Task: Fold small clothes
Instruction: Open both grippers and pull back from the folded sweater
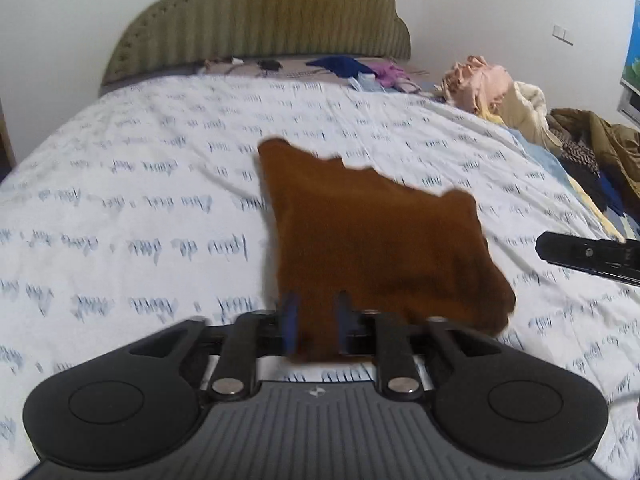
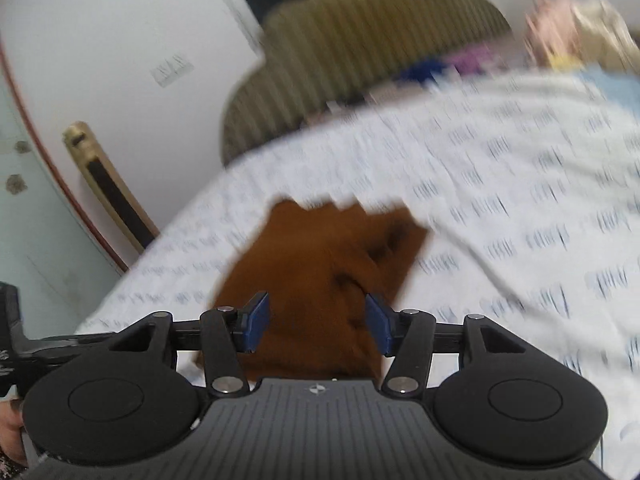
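While both grippers' fingers (image 1: pixel 289 320) gape around brown cloth (image 1: pixel 360 240), laundry (image 1: pixel 500 92) crowds the bedside.

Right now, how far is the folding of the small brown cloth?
The brown cloth lies on the white bedspread as a compact patch, apparently folded. Left gripper and right gripper both have jaws apart, cloth loose between. Left to do: the clothes pile by the bed's edge.

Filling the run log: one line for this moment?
stage: folding | brown cloth on bed | left gripper: open, cloth between | right gripper: open
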A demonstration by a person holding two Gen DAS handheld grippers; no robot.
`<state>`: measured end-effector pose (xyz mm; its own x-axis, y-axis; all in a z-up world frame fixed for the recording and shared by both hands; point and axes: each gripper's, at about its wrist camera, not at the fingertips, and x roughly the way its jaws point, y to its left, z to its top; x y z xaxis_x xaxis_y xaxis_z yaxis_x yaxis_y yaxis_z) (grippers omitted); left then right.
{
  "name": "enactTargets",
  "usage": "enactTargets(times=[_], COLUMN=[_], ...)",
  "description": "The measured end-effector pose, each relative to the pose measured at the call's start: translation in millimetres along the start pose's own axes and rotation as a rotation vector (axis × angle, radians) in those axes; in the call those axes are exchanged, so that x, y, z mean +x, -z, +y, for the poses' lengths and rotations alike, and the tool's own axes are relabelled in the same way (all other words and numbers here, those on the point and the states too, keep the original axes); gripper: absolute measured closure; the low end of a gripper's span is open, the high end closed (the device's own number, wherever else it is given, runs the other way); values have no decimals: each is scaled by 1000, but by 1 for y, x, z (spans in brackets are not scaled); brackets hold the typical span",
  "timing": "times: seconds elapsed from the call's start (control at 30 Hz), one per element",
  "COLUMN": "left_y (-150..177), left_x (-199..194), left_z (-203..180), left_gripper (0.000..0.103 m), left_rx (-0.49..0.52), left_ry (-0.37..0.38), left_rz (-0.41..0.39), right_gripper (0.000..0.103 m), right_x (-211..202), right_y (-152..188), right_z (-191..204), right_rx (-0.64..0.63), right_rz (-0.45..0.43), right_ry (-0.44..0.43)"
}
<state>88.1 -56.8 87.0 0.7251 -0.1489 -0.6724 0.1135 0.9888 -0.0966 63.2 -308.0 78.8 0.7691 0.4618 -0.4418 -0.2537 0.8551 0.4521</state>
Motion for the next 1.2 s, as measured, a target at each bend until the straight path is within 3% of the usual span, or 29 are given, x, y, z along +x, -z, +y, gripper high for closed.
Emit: enactTargets(times=[0.03,0.1,0.23,0.33,0.4,0.57,0.63,0.73,0.9,1.07,1.13,1.2], left_y=[-7,-15,-18,-8,6,17,15,15,19,25,25,26], left_x=[0,4,32,70,85,72,62,44,18,-9,-16,-22], left_z=[-1,-4,-12,-14,-11,-8,-7,-8,-8,-7,-8,-8], left_gripper=[43,32,32,33,31,31,32,32,31,21,8,6], left_rx=[-1,17,31,22,-2,-19,-21,-3,5,-18,-16,-17], left_ry=[-32,-64,-81,-93,-69,-69,-72,-79,-102,-127,-146,-172], left_rz=[-12,-55,-34,109,157,111,94,70,32,-30,-44,-67], right_gripper=[48,48,49,50,52,51,47,31,25,23,23,23], right_x=[3,17,59,92,111,99,85,57,30,21,21,21], right_y=[-5,-14,-16,-5,6,8,6,12,25,39,43,47], right_z=[7,21,29,22,6,7,11,20,35,41,43,44], right_rx=[-17,-58,-78,-55,-3,-30,-11,-31,-74,-66,-57,-55], right_rz=[-9,-13,35,103,181,161,129,55,22,19,27,40], right_ry=[-13,-10,10,90,90,54,37,35,62,64,60,59])
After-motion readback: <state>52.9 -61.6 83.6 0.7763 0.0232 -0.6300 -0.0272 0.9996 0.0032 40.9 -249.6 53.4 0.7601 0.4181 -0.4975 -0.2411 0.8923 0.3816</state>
